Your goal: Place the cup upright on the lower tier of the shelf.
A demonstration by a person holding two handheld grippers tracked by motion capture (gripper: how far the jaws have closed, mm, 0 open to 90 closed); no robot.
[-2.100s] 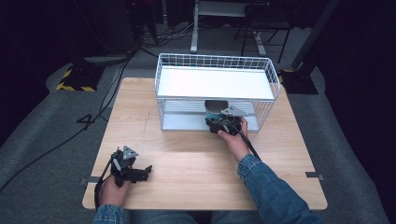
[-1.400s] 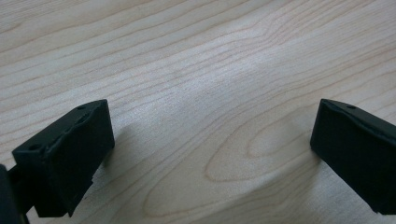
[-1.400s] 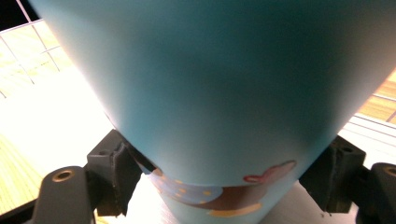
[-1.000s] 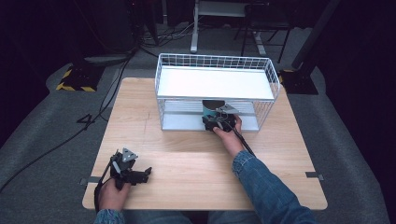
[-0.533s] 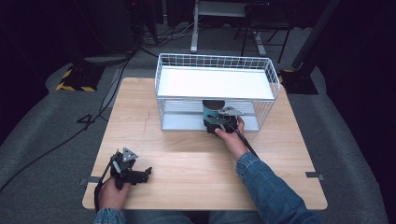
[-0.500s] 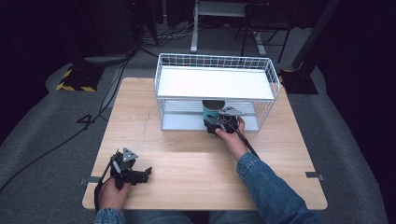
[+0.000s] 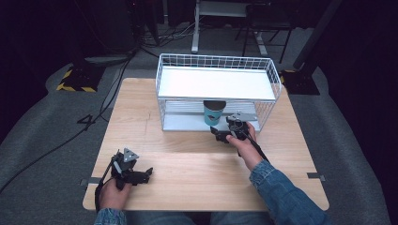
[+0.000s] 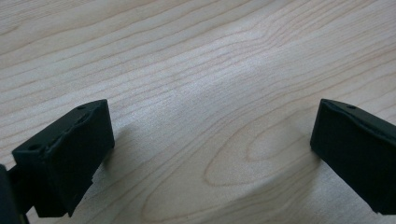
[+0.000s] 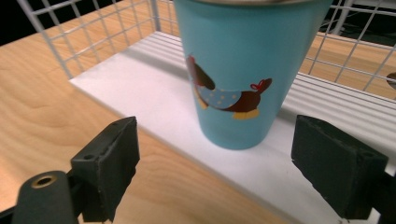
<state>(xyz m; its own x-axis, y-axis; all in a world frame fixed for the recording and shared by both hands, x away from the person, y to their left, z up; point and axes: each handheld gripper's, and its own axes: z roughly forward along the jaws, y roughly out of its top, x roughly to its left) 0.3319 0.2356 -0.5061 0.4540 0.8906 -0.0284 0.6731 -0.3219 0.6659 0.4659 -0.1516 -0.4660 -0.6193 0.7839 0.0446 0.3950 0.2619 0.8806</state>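
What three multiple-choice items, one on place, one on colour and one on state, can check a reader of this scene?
1. Where does the cup stand?
A. on the lower shelf of the wire rack
B. on the rack's top shelf
C. on the bare table

2. What colour is the cup?
A. red
B. light blue
C. white

3. How is the right claw?
A. shut on the cup
B. open, short of the cup
C. holding a spoon

Answers: 1 A, it stands under the top shelf; 2 B, its wall is blue with a dog picture; 3 B, both jaws stand apart from it.

A light wooden table (image 7: 187, 164) stands on grey carpet (image 7: 42, 140), black cables (image 7: 61, 140) trailing across it.
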